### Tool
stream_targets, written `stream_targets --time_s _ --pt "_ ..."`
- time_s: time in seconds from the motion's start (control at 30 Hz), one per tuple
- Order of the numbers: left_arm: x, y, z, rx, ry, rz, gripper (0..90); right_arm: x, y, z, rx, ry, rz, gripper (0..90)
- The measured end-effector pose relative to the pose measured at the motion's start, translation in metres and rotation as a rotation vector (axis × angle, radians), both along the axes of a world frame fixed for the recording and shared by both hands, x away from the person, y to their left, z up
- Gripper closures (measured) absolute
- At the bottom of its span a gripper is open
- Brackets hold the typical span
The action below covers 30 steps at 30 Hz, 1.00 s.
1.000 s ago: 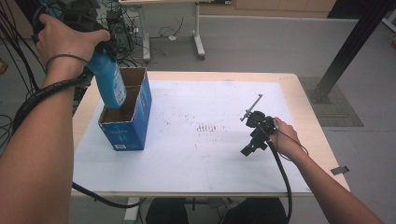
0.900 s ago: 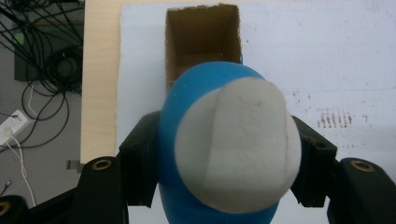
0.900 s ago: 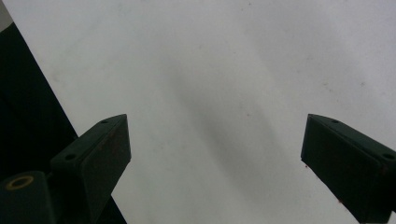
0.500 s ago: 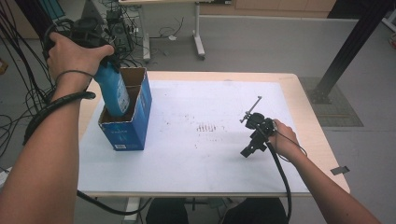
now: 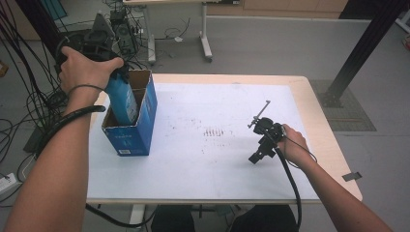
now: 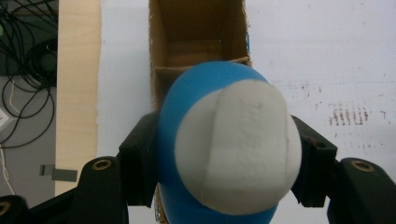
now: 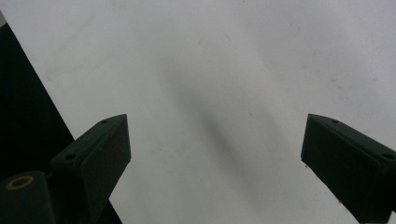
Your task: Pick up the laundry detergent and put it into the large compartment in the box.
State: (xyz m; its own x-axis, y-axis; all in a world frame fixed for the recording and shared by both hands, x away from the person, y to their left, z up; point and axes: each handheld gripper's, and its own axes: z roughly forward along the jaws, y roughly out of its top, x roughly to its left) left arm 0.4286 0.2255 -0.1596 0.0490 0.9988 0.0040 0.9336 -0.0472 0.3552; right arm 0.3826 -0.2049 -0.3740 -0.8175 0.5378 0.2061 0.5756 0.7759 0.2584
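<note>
A blue bottle [image 5: 123,100] with a white base [image 6: 238,144] hangs upside down, its lower part down inside the open blue cardboard box [image 5: 140,128] at the table's left. My left gripper [image 5: 96,46] is shut on the bottle, its jaws pressing both sides of the blue body [image 6: 187,93]. The box's brown inside [image 6: 196,32] shows beyond the bottle. My right gripper [image 5: 258,154] rests low over the white table sheet at the right, jaws wide apart with nothing between them, and the bare white surface [image 7: 224,93] lies under it.
The white sheet [image 5: 217,159] covers the wooden table [image 5: 333,154], with dark smudges [image 5: 215,132] near its middle. Cables [image 5: 29,111] hang off the left edge. A black post [image 5: 360,48] stands on the floor at the far right.
My left hand has moved right and down, lowering the blue bottle deeper into the box. The right gripper has stayed where it was.
</note>
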Motion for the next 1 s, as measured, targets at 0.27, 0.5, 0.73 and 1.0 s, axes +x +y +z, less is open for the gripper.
stream_targets --time_s 0.27,0.5,0.73,1.0 --pt "0.002 0.003 -0.016 0.003 0.011 0.010 37.9 0.000 -0.001 0.000 0.000 -0.003 0.005 8.2" --pt "0.002 0.004 -0.028 -0.005 0.012 0.012 37.9 0.000 -0.004 0.000 -0.002 0.000 -0.008 8.3" --pt "0.004 0.000 -0.040 0.013 0.024 0.010 37.9 -0.001 -0.001 0.000 0.001 0.002 0.000 8.3" --pt "0.004 0.000 -0.054 0.006 0.036 0.010 37.9 0.000 -0.005 0.000 0.007 0.001 -0.009 8.2"
